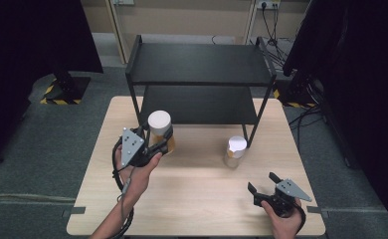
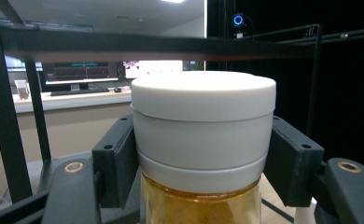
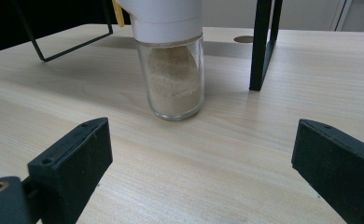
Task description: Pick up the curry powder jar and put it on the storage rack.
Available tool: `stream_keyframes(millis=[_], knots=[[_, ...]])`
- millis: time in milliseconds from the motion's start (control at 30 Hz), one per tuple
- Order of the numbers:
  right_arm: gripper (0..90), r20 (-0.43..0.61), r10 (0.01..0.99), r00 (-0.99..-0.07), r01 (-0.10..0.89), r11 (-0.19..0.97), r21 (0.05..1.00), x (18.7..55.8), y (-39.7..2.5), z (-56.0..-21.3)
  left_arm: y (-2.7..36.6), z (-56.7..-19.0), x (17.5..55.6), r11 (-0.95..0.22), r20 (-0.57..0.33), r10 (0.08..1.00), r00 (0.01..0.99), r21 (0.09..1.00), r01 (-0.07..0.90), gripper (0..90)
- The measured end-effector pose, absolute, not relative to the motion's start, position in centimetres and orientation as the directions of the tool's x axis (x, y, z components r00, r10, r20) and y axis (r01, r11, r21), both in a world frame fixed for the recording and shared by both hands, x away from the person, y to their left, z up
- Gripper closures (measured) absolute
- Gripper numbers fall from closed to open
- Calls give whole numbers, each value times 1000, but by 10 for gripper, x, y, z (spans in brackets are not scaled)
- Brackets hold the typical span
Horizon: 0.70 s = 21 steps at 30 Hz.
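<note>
Left gripper (image 1: pixel 154 142) fingers clamp the amber jar (image 2: pixel 202 140); right gripper (image 1: pixel 264 183) fingers spread wide.

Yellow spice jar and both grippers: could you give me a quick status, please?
Left gripper shut on yellow spice jar, before black shelf. Right gripper open, behind beige spice jar. Nothing between.

We see our left gripper (image 2: pixel 201 163) clamped on the white lid (image 2: pixel 203 126) of an amber jar (image 2: pixel 201 205), beneath a black shelf (image 2: pixel 124 45).
</note>
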State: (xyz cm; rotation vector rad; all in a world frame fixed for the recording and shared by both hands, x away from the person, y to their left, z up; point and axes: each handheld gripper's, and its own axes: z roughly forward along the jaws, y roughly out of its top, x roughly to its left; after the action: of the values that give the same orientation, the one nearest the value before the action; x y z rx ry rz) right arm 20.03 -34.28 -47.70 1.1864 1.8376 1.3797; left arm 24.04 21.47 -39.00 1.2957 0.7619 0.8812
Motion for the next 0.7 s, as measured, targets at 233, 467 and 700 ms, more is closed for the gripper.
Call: stream_keyframes(millis=[233,467,700], knots=[[52,77,884,-461,320,85,944,200,-343,-477,215,-378,244,66,5,884,468,989,-134,338],[52,77,884,-460,322,85,943,200,-343,-477,217,-362,249,61,17,891,453,986,-156,338],[52,79,884,-461,324,85,942,201,-343,-477,218,-349,255,54,24,896,444,985,-161,338]])
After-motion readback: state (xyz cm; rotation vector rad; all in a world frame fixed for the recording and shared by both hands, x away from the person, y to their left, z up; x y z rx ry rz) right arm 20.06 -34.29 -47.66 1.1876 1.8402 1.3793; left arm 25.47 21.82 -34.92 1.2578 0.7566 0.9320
